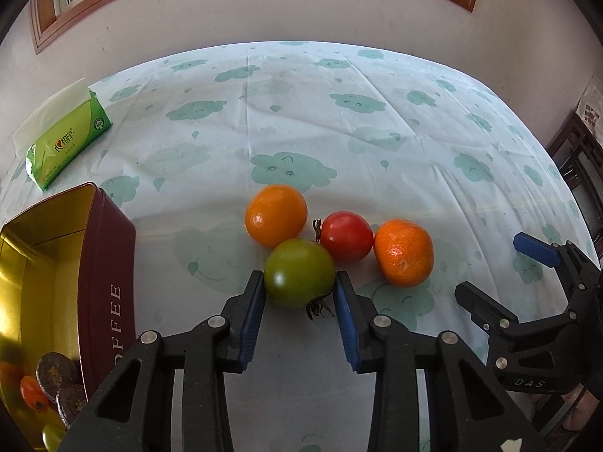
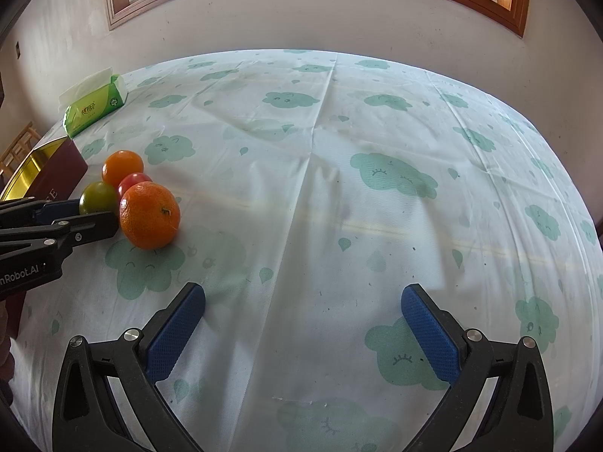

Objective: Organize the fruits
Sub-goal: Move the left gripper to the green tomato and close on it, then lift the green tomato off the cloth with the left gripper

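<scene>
Left wrist view, lower centre: left gripper [image 1: 298, 286] clamps the green tomato [image 1: 297, 277], apparently bound for the coffee tin [image 1: 101, 263]; right gripper [image 2: 301, 324] gapes empty.

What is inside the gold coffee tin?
In the coffee tin, near its bottom corner, lie a small orange fruit and two dark round discs. The left gripper and the picture's edge hide the rest.

Open cloth [image 2: 301, 188] is offered right of the fruit cluster [image 1: 339, 241] (tightly packed); the left is blocked by the tin [image 1: 109, 263].
</scene>
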`<action>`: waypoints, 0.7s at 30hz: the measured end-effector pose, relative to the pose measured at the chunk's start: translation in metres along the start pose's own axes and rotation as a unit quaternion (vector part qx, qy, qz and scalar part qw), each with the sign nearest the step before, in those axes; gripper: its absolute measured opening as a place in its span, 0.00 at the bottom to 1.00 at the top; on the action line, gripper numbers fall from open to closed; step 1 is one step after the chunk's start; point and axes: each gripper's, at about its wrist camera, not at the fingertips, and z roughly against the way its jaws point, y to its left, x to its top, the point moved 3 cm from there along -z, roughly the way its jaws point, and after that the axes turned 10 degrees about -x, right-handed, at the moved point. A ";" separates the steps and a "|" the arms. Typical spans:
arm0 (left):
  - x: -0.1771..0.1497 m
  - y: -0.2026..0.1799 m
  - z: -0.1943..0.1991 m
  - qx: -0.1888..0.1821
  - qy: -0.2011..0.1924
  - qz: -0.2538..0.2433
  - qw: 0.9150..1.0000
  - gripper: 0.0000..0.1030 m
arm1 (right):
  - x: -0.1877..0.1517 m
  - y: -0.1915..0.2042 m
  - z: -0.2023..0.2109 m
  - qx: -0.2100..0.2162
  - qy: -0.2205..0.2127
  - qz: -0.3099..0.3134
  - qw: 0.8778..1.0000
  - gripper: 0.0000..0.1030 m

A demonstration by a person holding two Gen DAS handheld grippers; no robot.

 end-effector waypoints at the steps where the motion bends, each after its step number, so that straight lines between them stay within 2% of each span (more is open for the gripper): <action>1: 0.000 0.001 0.000 -0.001 0.000 0.002 1.000 0.31 | 0.000 0.000 0.000 0.000 0.000 0.000 1.000 1.00; 21: -0.019 -0.002 0.030 -0.005 -0.001 0.004 1.000 0.31 | 0.000 -0.001 -0.001 0.000 0.000 0.000 1.000 1.00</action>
